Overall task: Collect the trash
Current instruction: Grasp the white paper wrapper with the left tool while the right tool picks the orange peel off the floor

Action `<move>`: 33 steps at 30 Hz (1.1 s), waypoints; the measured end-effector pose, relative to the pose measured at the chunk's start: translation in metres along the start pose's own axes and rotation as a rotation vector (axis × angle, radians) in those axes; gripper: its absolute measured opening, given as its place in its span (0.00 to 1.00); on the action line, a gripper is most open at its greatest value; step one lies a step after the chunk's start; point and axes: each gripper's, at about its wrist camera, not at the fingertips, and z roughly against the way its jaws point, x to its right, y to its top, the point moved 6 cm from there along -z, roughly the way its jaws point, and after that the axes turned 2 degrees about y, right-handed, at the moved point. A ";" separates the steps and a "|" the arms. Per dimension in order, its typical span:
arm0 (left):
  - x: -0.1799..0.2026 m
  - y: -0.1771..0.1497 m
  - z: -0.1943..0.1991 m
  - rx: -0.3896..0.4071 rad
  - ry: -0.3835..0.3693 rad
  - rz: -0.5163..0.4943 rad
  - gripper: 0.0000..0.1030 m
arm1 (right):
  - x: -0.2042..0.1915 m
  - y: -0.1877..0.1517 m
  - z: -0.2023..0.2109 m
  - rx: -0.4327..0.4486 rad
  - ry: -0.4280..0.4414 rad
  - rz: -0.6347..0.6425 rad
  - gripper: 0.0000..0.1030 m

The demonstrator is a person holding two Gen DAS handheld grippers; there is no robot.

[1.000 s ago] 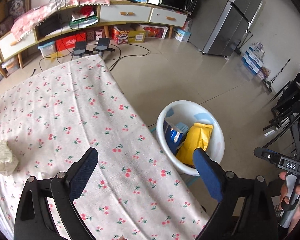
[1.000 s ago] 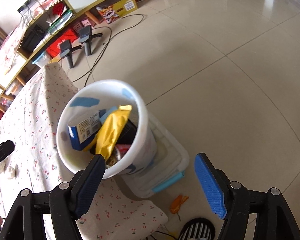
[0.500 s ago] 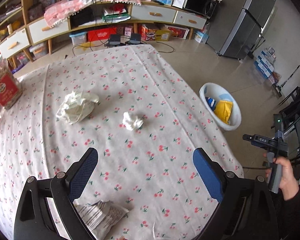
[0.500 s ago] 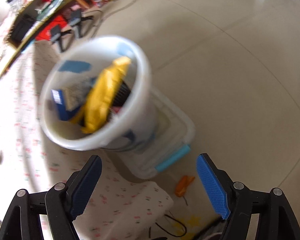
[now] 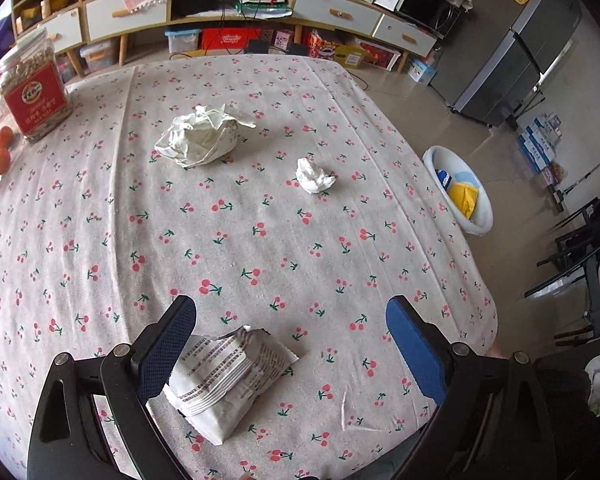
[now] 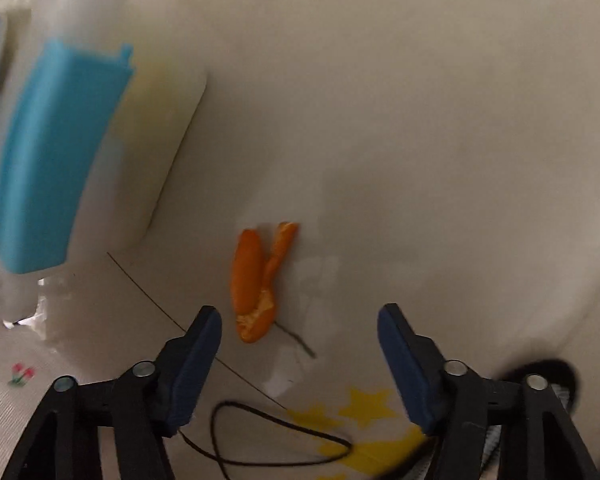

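While the left tool (image 5: pixel 288 320) hangs spread wide and empty over the near end of the table (image 5: pixel 100 240), a printed snack wrapper (image 5: pixel 228 380) lies flat at about 7 o'clock, just beside the left finger's pad. Farther off, a big crumpled paper wad (image 5: pixel 200 138) sits toward 11 o'clock and a small tissue ball (image 5: pixel 314 176) toward 12. The white trash bin (image 5: pixel 482 216) stands on the floor past the table's edge at 2 o'clock, already holding a yellow bag and a blue packet.

Released as well, the right tool (image 6: pixel 300 336) hovers low over the floor with an orange peel (image 6: pixel 260 280) lying just ahead of its fingers at 12 o'clock.

All of this looks very light. The wrapper is likely slick, thin film that slides on cloth, so pinching its raised torn end should work best. The wads are soft and will squash; grip across their middle. The peel is limp and lies flat; take it across its narrow width.
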 end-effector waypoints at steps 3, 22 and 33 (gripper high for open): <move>-0.009 -0.005 -0.004 -0.020 0.000 0.015 0.94 | -0.011 0.001 -0.015 0.002 -0.007 0.019 0.62; -0.052 -0.054 -0.033 -0.165 0.090 0.004 0.94 | -0.003 0.001 0.000 0.057 -0.045 0.056 0.11; -0.052 -0.055 -0.037 -0.144 0.165 -0.006 0.56 | -0.008 0.023 0.143 0.248 -0.044 0.106 0.11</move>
